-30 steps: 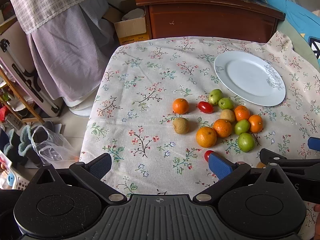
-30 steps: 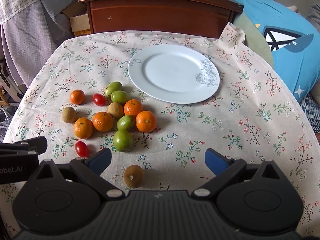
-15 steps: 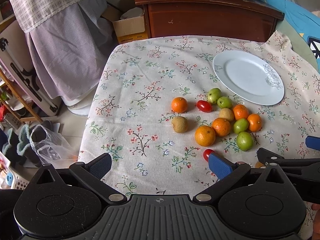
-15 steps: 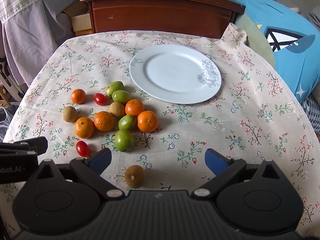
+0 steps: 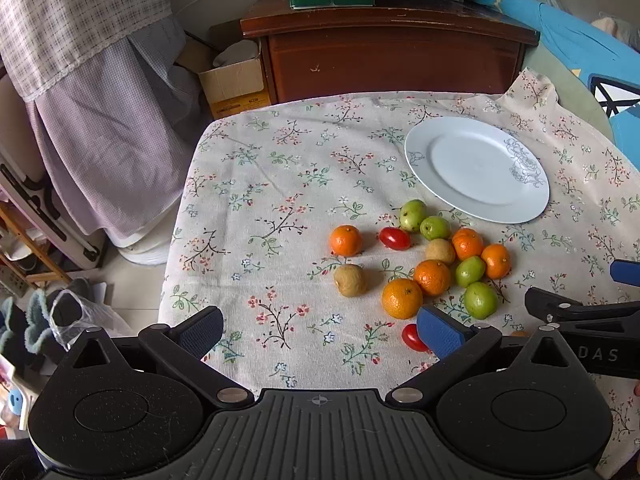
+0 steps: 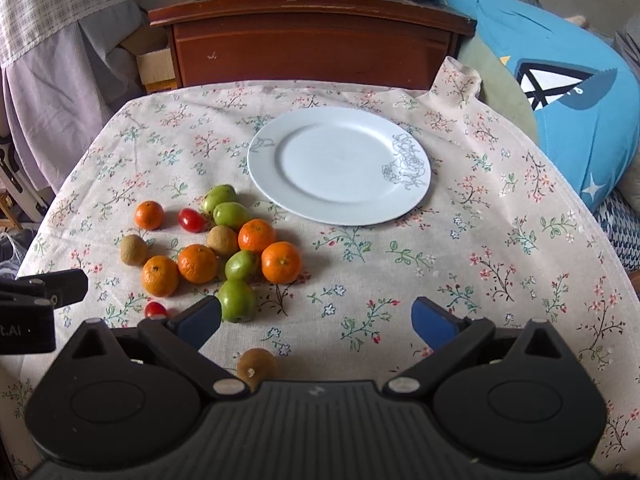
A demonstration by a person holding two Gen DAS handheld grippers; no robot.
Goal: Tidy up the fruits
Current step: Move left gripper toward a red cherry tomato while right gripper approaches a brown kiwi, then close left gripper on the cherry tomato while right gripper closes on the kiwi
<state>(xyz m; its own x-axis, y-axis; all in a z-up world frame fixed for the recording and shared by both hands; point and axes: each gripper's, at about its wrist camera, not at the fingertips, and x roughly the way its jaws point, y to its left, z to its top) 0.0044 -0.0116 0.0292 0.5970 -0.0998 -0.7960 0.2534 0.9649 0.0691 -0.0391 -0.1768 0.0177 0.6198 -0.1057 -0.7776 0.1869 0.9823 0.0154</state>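
**Loose fruit beside a bare white plate**

A round white plate (image 6: 339, 165) with a grey rose outline on its right rim lies flat at the far middle of the floral tablecloth. Nothing is on it. Just near and left of it sits a tight cluster: four green fruits (image 6: 236, 300), two of them touching by the plate's near-left rim; four mandarins (image 6: 281, 262); and one brown kiwi (image 6: 222, 240) in the middle. Left of the cluster lie a lone mandarin (image 6: 149, 215), a cherry tomato (image 6: 192, 220) and another kiwi (image 6: 133, 249). A second cherry tomato (image 6: 155, 309) and a third kiwi (image 6: 256, 366) lie nearest, apart.
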